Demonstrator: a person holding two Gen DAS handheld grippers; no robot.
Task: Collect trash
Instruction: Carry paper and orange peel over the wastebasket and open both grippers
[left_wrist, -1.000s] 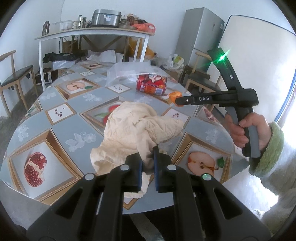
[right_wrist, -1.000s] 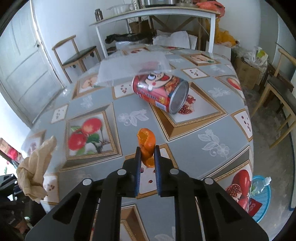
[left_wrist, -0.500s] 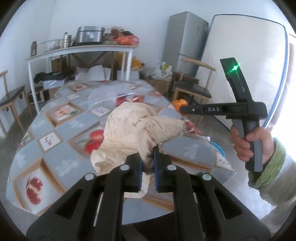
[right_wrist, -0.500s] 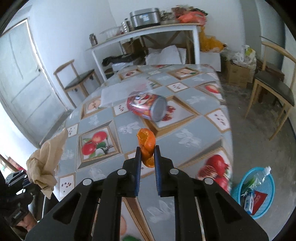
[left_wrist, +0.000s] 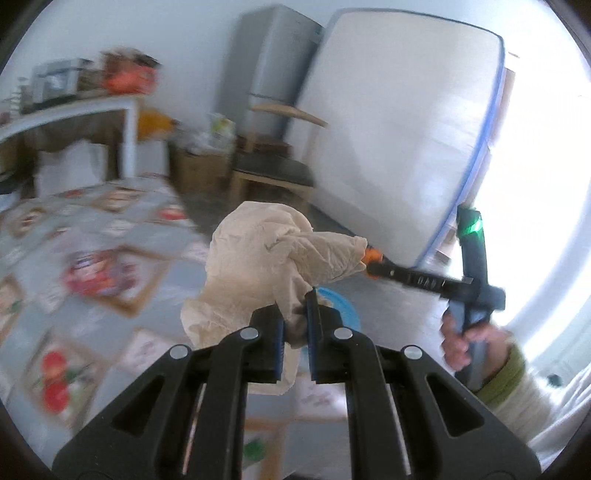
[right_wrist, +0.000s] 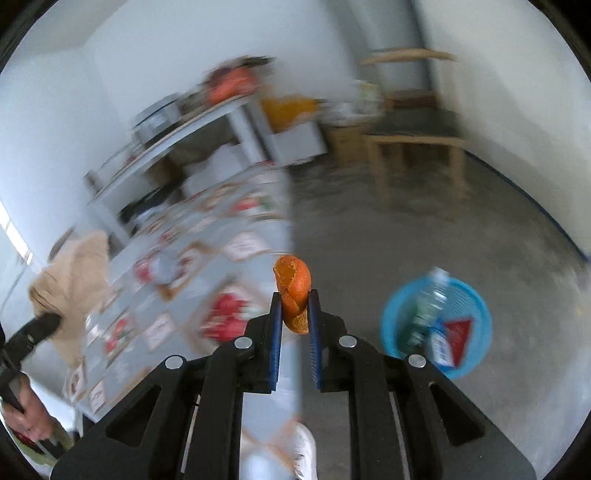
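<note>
My left gripper is shut on a crumpled beige paper towel and holds it in the air past the table's edge. My right gripper is shut on an orange peel and holds it above the floor. The right gripper also shows in the left wrist view, just right of the towel. A blue trash basket with a bottle and wrappers in it stands on the floor, to the right of the right gripper. Part of the basket shows behind the towel. The views are blurred.
The table with the fruit-print cloth lies to the left. A wooden chair stands at the back by the wall. A white mattress leans against the wall. A cluttered side table stands at the back left.
Both grippers have swung to the right, away from the table and towards the floor, each keeping its hold. The blue basket has come nearer in the right wrist view.
</note>
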